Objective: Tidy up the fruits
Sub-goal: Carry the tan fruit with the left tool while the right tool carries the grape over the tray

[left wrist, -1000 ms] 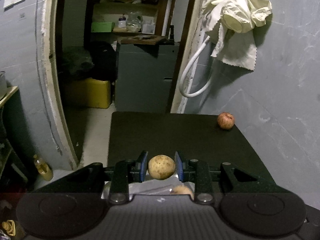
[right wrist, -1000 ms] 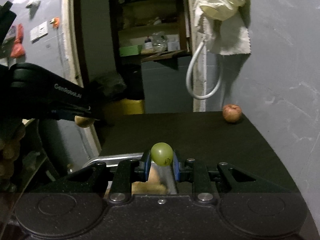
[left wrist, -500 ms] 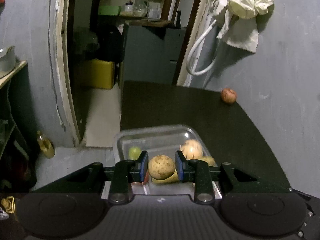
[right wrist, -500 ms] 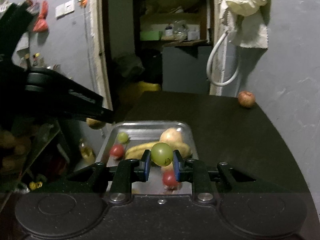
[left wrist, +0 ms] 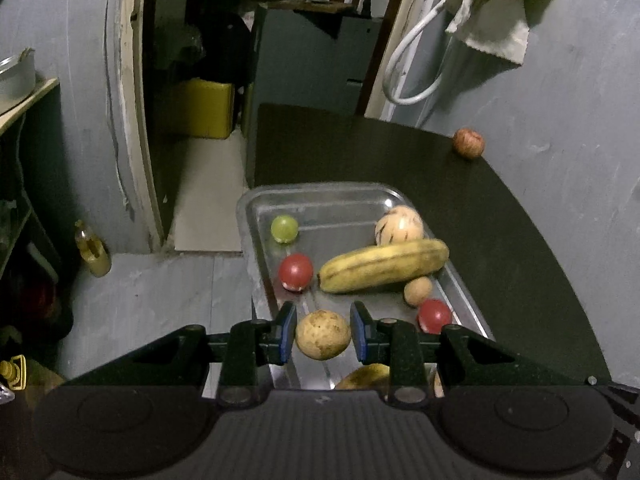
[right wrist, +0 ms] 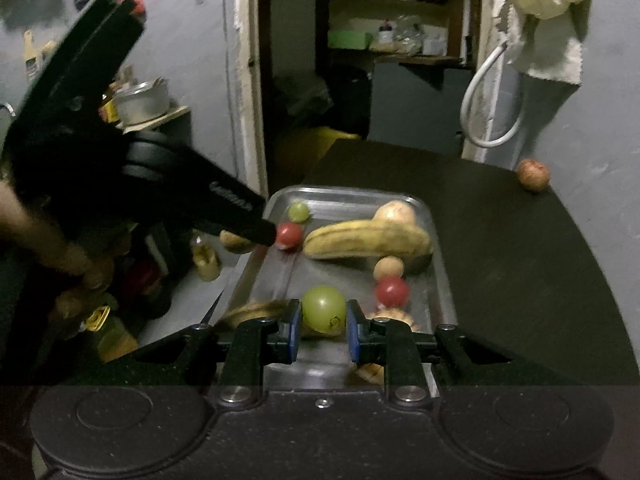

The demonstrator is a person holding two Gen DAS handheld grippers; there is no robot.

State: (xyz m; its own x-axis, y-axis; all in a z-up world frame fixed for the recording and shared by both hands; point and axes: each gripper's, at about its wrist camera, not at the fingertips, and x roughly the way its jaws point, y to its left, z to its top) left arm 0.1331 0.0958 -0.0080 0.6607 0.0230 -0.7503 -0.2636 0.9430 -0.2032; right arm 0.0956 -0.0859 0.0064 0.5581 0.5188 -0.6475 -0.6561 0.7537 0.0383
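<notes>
My left gripper [left wrist: 323, 334] is shut on a round tan speckled fruit [left wrist: 322, 335], held above the near left part of a steel tray [left wrist: 256, 208]. My right gripper [right wrist: 322, 320] is shut on a green round fruit [right wrist: 323, 306] over the tray's [right wrist: 436, 240] near end. In the tray lie a banana [left wrist: 384, 266], a pale striped fruit [left wrist: 399, 225], a small green fruit [left wrist: 284, 229], two red fruits [left wrist: 295, 271], and a small tan ball [left wrist: 417, 290]. A reddish apple [left wrist: 468, 143] sits alone at the table's far right corner.
The tray rests at the left edge of a dark table [left wrist: 500, 220] against a grey wall. Past the edge are a floor, a yellow bottle [left wrist: 93, 249] and a doorway. A cloth and a white hose [left wrist: 404, 64] hang on the wall. The left gripper's body [right wrist: 132, 176] and a hand show in the right wrist view.
Both grippers have risen and pulled back with their fruits, so the tray and its contents come into full view below them. Both stay shut.
</notes>
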